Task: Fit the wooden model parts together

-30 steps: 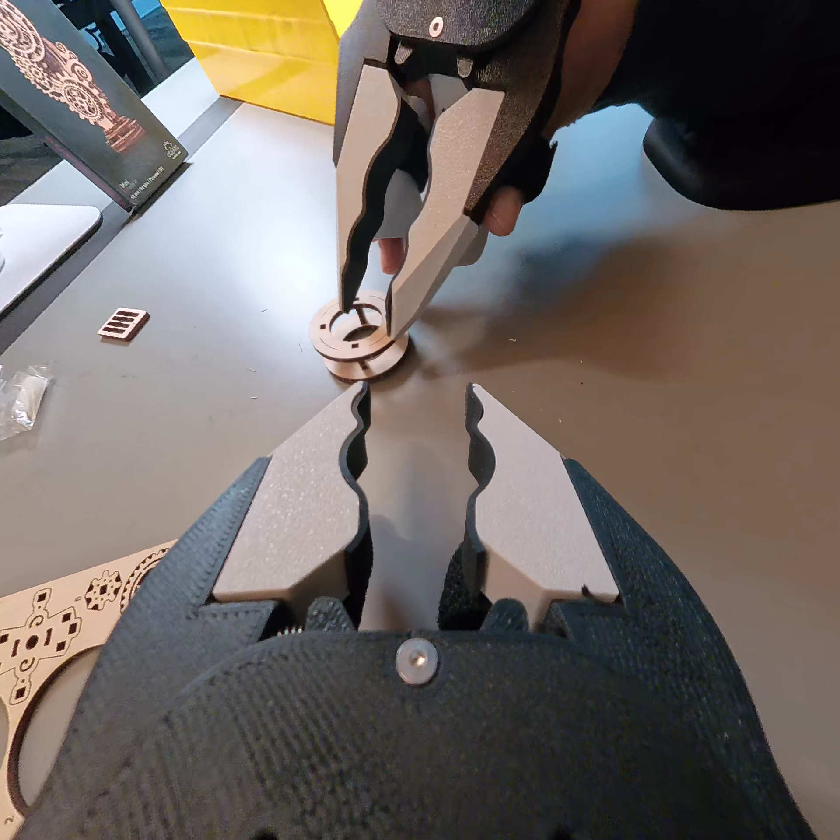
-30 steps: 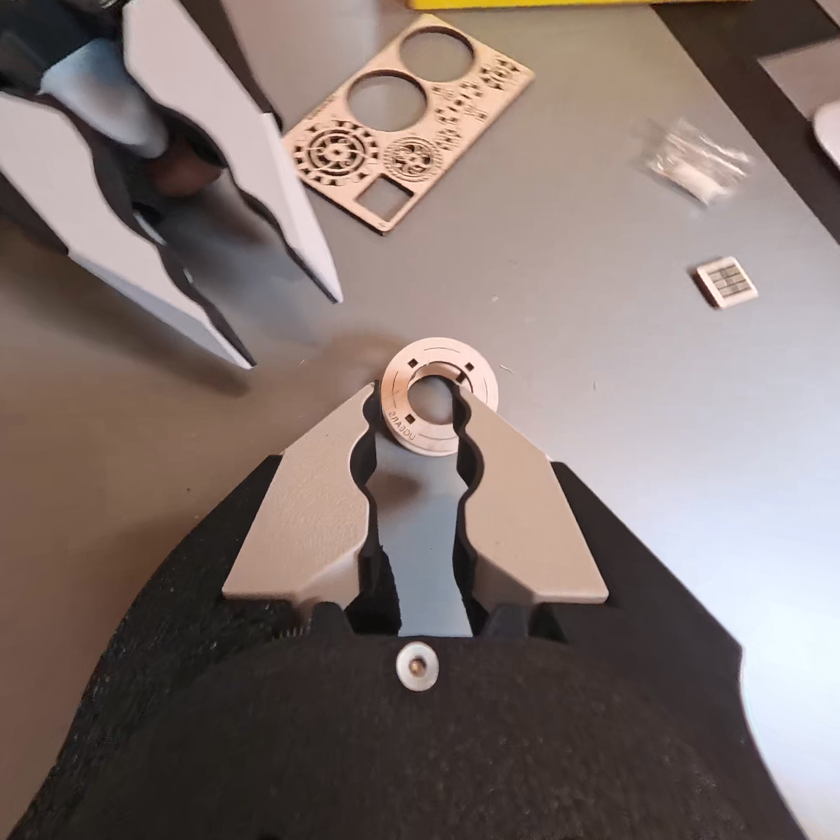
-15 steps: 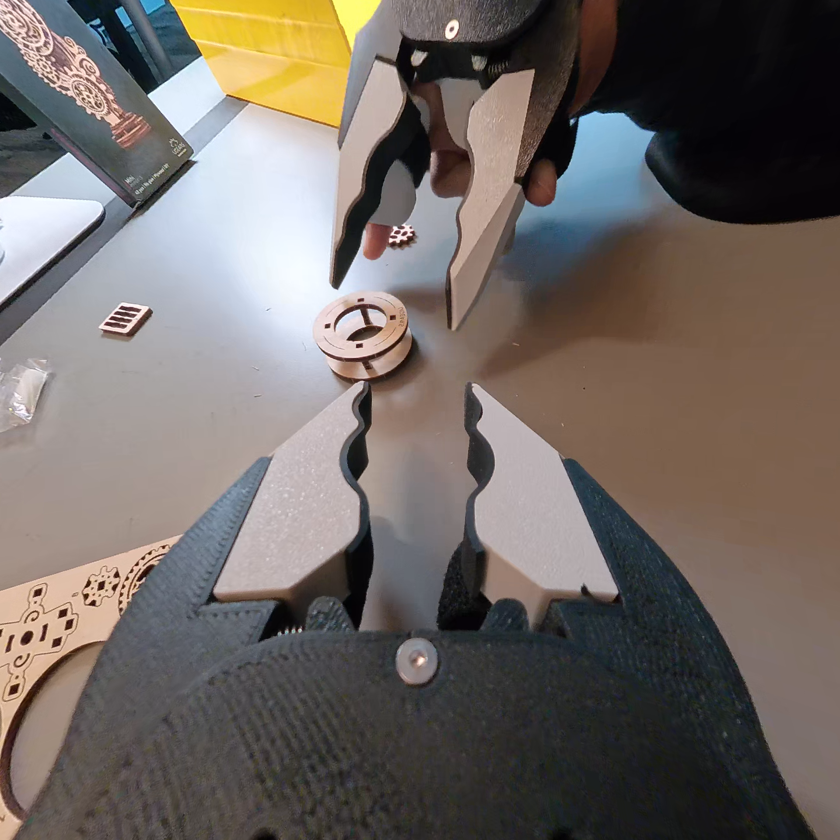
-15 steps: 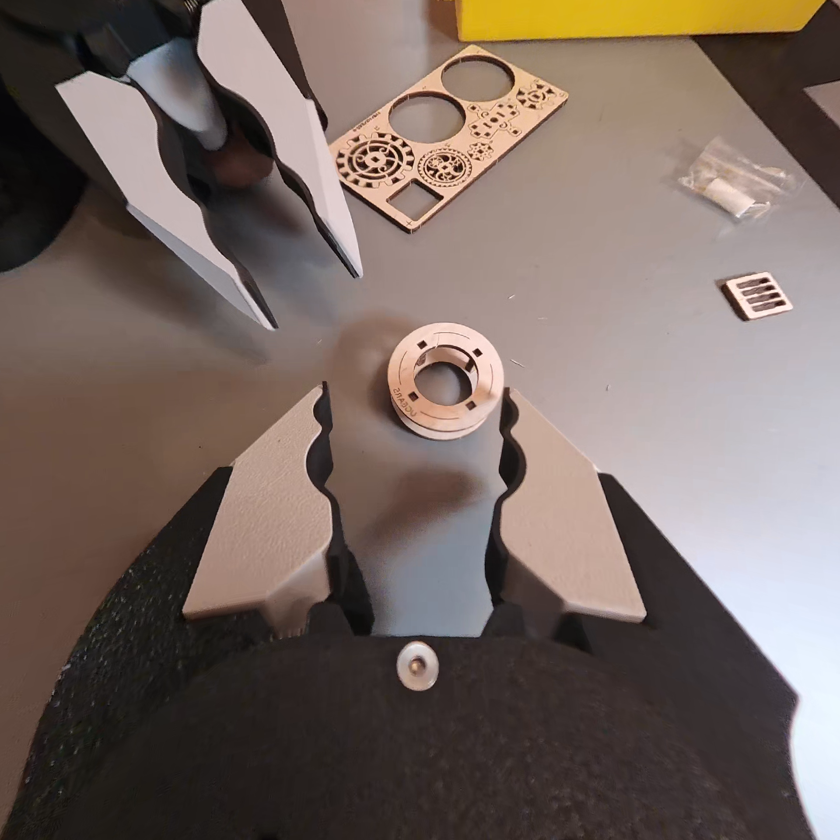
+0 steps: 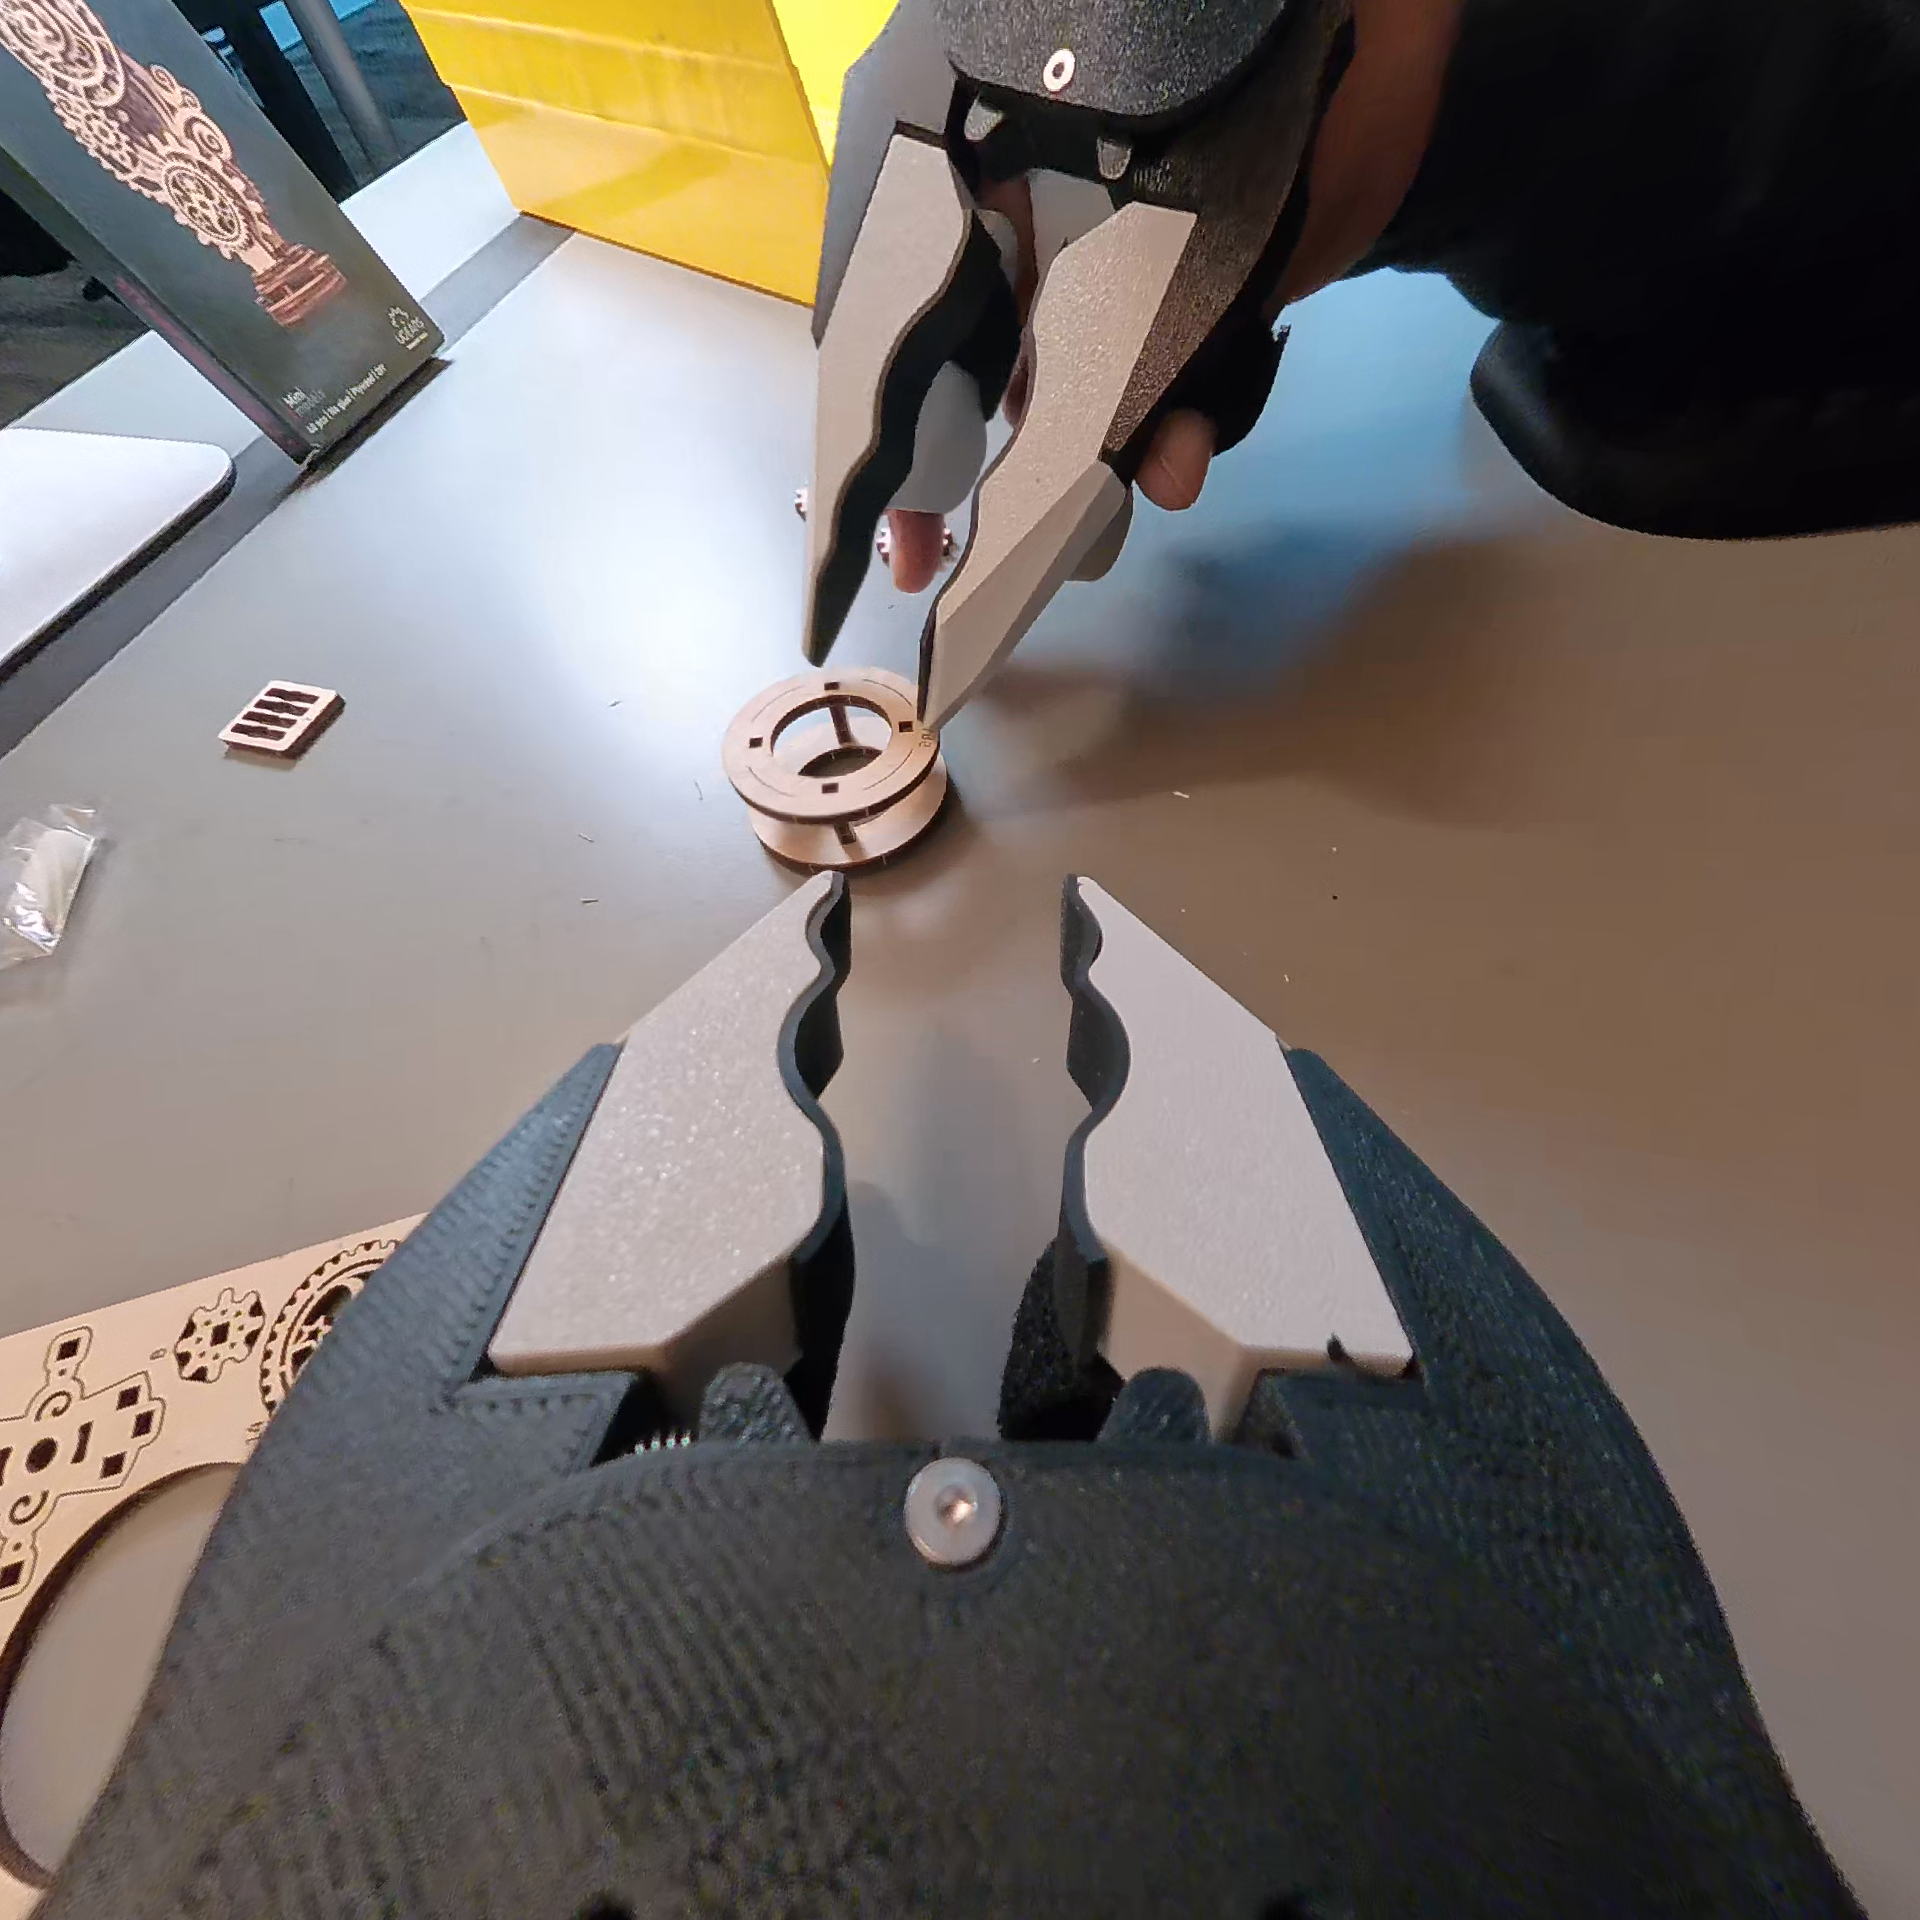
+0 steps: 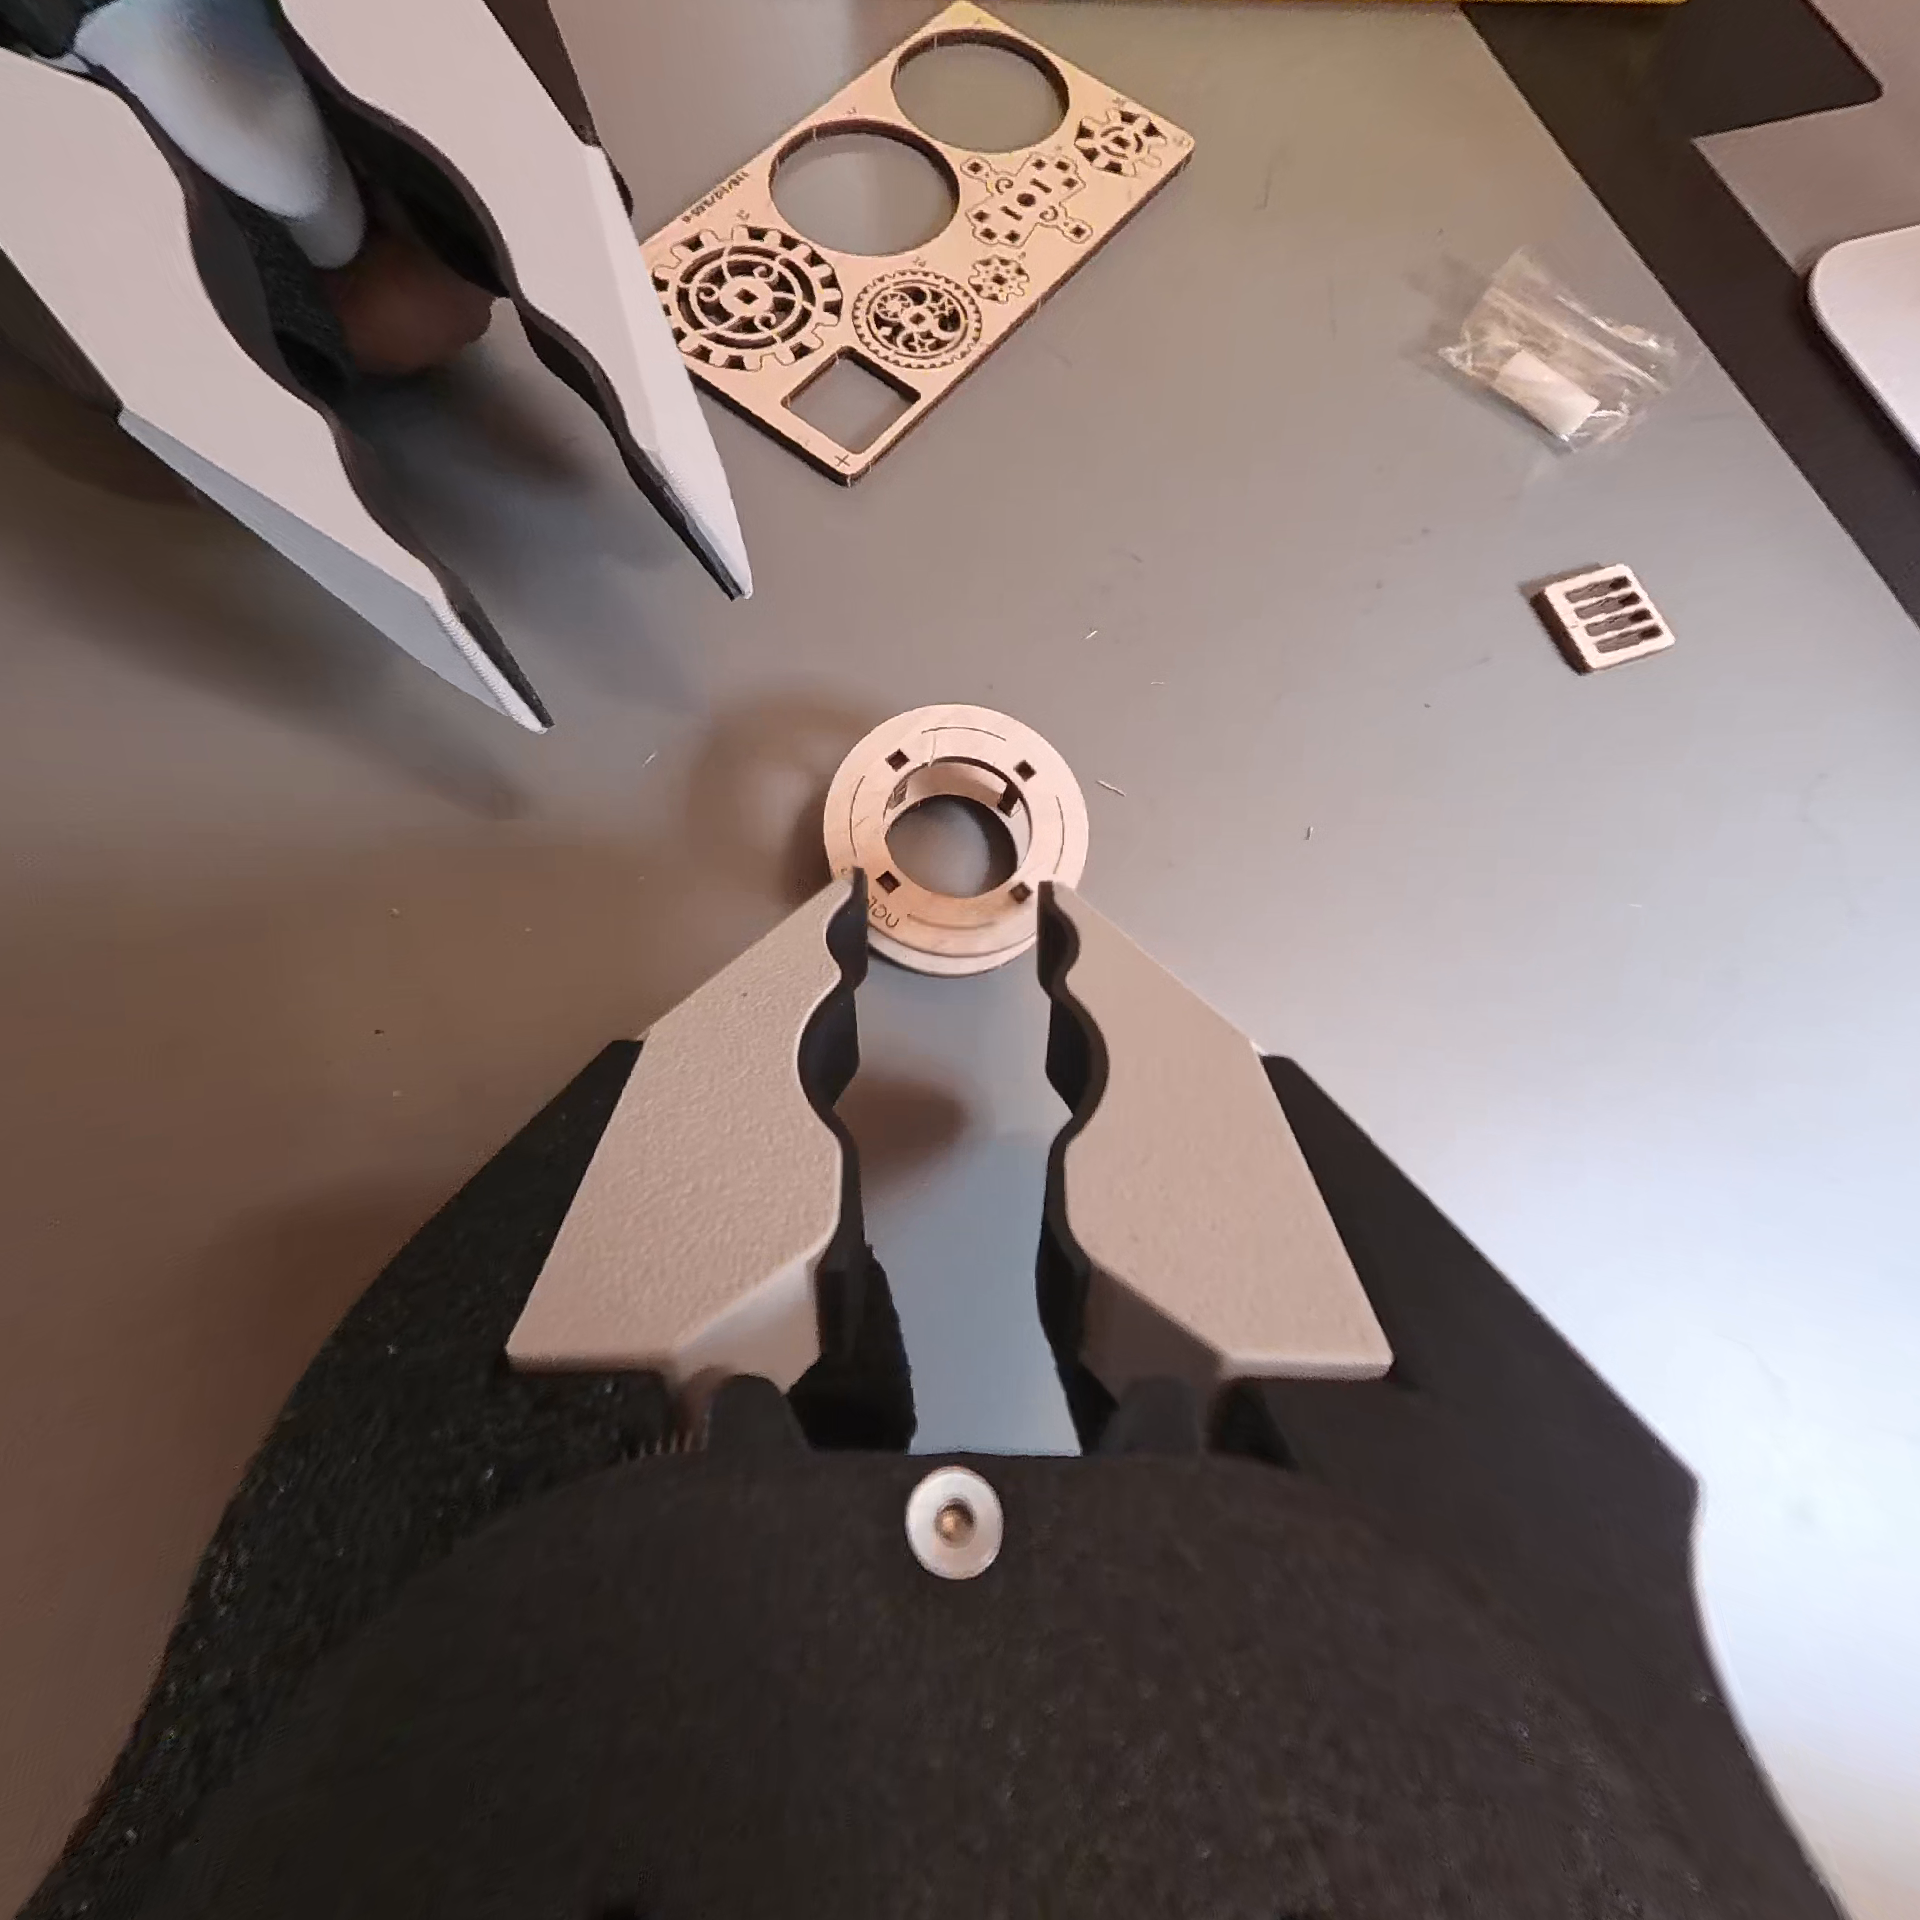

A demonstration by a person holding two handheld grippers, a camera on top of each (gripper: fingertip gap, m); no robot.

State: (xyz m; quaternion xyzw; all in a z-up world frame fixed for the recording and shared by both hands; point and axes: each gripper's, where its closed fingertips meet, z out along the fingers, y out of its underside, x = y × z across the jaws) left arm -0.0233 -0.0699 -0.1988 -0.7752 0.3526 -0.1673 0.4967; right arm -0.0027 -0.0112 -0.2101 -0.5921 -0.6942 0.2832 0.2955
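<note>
Right wrist view: my right gripper (image 6: 951, 894) stands with its grey jaws apart, the tips at the near rim of the round two-layer wooden ring assembly (image 6: 956, 831) lying flat on the grey table (image 6: 1351, 935); I cannot tell whether they touch it. My left gripper (image 5: 951, 899), also parted and empty, hovers just short of that ring, which lies ahead of its left fingertip.

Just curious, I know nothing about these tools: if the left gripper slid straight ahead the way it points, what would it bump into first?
Probably the round wooden two-disc spool lying just past the left gripper, slightly left of its centreline. Depth is unclear, so it may clip only the edge.
</note>
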